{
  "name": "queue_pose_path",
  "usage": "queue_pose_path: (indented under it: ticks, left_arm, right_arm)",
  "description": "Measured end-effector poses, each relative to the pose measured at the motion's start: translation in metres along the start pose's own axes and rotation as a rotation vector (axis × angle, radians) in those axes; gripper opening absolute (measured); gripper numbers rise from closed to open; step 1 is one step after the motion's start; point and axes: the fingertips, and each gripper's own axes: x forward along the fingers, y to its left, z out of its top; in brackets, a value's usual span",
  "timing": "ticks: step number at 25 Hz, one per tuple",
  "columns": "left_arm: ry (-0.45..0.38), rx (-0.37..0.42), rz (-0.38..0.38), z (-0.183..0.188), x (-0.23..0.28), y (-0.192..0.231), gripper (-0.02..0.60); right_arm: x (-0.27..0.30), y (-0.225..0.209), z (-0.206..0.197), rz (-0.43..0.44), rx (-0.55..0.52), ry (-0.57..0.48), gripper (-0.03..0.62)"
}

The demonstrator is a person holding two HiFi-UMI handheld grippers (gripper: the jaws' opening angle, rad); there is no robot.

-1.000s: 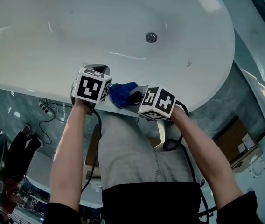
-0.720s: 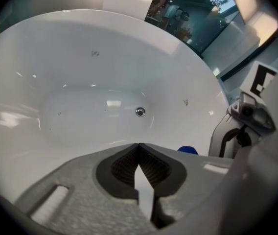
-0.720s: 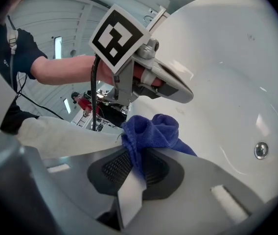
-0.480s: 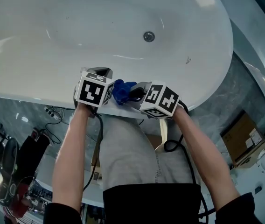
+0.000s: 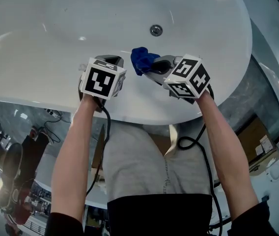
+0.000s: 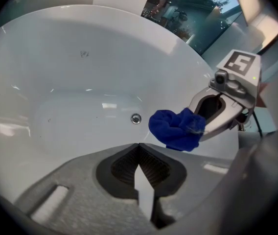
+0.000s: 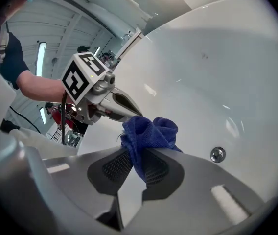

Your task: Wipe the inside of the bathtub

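Note:
A white oval bathtub (image 5: 213,43) fills the head view, with a round metal drain (image 5: 155,30) near its middle. My right gripper (image 5: 152,69) is shut on a bunched blue cloth (image 5: 141,59), held over the tub's near inner wall just short of the drain. The cloth (image 7: 146,136) is pinched between the pads in the right gripper view, with the drain (image 7: 218,154) beyond. My left gripper (image 5: 111,63) hovers beside it at the left, shut and holding nothing. In the left gripper view the cloth (image 6: 175,129) hangs right of the drain (image 6: 136,118).
The tub's near rim (image 5: 144,116) runs under both forearms. Black cables (image 5: 186,142) hang from the grippers. Grey tiled floor (image 5: 257,95) lies right of the tub, with a cardboard box (image 5: 257,141) on it.
Both grippers have moved forward from the near rim to over the tub's inside. The right one carried the blue cloth toward the drain.

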Motion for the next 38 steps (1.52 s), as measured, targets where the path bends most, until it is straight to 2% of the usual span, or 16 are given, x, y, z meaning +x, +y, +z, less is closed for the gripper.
queue_pose_path:
  ticks: [8,17,19,25,31,35,38]
  left_arm:
    - [0.011,-0.058,-0.027,0.003,0.047,0.009,0.005]
    - [0.149,0.071,-0.032,-0.007,0.102,0.033,0.005]
    - [0.167,0.077,-0.044,-0.008,0.11,0.035,0.005]
    - [0.147,0.032,-0.1,-0.008,0.138,0.036,0.005]
    - [0.173,0.014,-0.1,-0.016,0.164,0.045,0.005]
    - [0.18,-0.026,-0.126,-0.023,0.171,0.04,0.005]
    - [0.22,-0.047,-0.124,-0.034,0.168,0.04,0.005]
  right_arm:
    - [0.021,-0.074,-0.02,-0.022,0.008,0.093,0.051]
    - [0.079,-0.149,-0.037,-0.038,0.036,0.135,0.051]
    - [0.089,-0.157,-0.047,-0.035,0.039,0.161,0.051]
    - [0.114,-0.182,-0.074,-0.044,0.096,0.179,0.051]
    - [0.144,-0.204,-0.099,-0.039,0.125,0.213,0.051]
    - [0.163,-0.207,-0.122,-0.028,0.112,0.274,0.051]
    - [0.175,-0.203,-0.128,-0.02,0.086,0.318,0.051]
